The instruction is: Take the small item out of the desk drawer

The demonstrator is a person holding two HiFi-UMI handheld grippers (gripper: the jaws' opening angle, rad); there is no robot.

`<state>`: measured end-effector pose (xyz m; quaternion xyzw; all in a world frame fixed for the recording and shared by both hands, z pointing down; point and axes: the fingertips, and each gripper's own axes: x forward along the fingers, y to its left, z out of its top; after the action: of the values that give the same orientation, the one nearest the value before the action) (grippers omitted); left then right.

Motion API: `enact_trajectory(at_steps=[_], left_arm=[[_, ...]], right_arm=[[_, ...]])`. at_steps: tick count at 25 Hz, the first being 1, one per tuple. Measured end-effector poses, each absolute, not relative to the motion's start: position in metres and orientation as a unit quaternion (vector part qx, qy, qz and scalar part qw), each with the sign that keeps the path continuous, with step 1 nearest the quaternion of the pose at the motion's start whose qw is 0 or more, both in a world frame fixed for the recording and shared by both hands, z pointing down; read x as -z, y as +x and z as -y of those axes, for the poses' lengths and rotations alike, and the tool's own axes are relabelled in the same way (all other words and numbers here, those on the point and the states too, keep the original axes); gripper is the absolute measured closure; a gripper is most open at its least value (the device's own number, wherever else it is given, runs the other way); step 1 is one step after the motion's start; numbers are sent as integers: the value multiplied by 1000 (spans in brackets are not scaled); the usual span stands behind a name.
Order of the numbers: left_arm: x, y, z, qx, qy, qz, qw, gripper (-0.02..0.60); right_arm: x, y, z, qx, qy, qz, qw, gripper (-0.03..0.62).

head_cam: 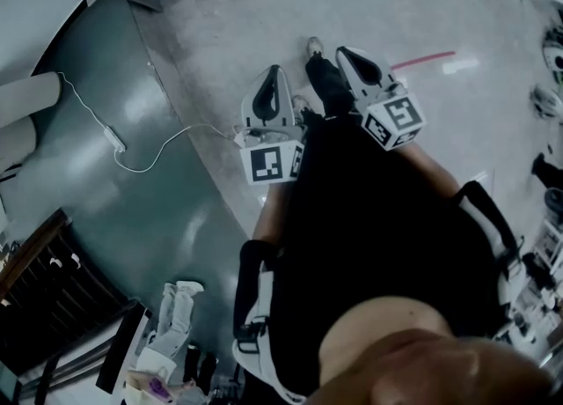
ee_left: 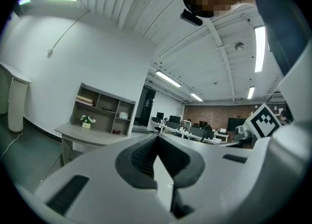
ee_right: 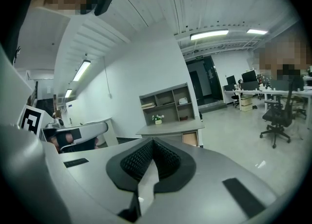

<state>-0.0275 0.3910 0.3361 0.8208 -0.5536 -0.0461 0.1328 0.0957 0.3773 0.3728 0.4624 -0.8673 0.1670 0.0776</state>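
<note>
Left claw [ee_left: 157,140] and right claw [ee_right: 152,143] closed, empty

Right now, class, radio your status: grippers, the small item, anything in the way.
Left gripper shut, empty. Right gripper shut, empty. Desk far off; small item not visible. Nothing seen blocking.

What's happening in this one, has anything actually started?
Not yet, by the look of it. A person stands on an open office floor, holding a tool in each hand out in front of the body. The left tool and the right tool both have their jaws together, with nothing between them. A desk with a shelf unit stands across the room by the wall. Neither tool is near it, and no drawer is being touched.
</note>
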Motion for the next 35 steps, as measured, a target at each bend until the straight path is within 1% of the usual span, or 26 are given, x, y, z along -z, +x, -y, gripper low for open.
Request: enact_trajectory(at_steps=[4,8,12,16,21,27,35], left_arm=[[-346,-31,-369,17,829,547,115,583],[-347,-42,-331,33,817,560,131,583],[-346,-46,-282,20,821,558,121,583],[-336,-45,-223,31,815,566,123,583],[-334,-35,-158,10,815,570,105,583],[-331,-23,-82,5,804,584,113,583],[-326,-32,-23,-2,796,596,106,583]], right_arm=[[-376,91,-349,-167,463,867,75,595],[-380,80,-309,-166,459,870,75,595],[-378,75,-259,-167,457,871,74,595],[-376,76,-202,-168,453,873,72,595],[-373,87,-133,-164,444,878,76,595],[-374,96,-52,-163,426,886,78,595],[-393,88,21,-189,429,879,82,595]])
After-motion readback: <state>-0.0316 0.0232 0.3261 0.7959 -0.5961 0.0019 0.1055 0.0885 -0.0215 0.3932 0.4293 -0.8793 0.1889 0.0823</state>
